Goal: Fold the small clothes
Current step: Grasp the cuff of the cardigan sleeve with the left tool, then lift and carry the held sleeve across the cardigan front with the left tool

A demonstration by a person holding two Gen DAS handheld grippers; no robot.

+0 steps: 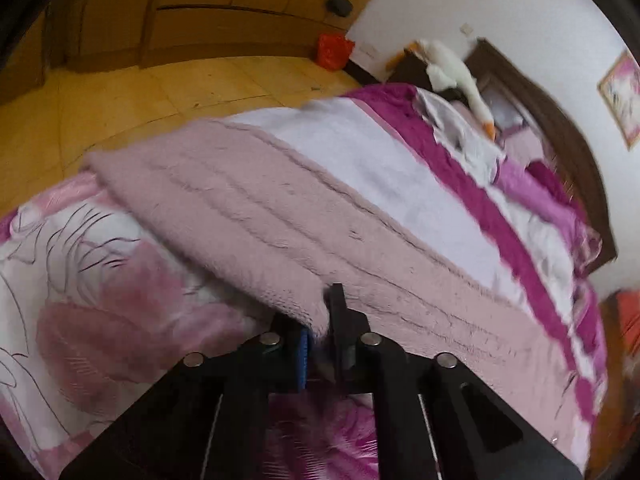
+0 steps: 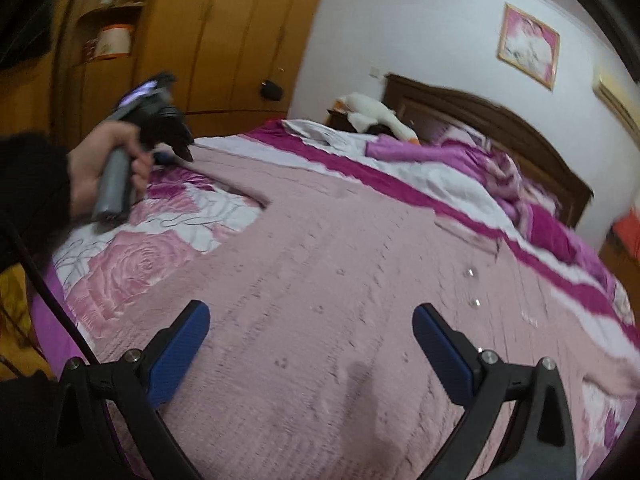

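A pale pink knitted garment lies spread flat over the bed, and in the right wrist view it fills the middle. My left gripper is shut on the garment's near edge, with a fold of pink knit pinched between the blue pad and the black finger. In the right wrist view a hand holds that left gripper at the garment's far left corner. My right gripper hangs open just above the garment's near part, with nothing between its blue pads.
A floral pink bedspread covers the bed under the garment. Beyond lie a magenta and white blanket, a crumpled purple cloth and a white plush goose by the dark headboard. Wooden wardrobes stand behind.
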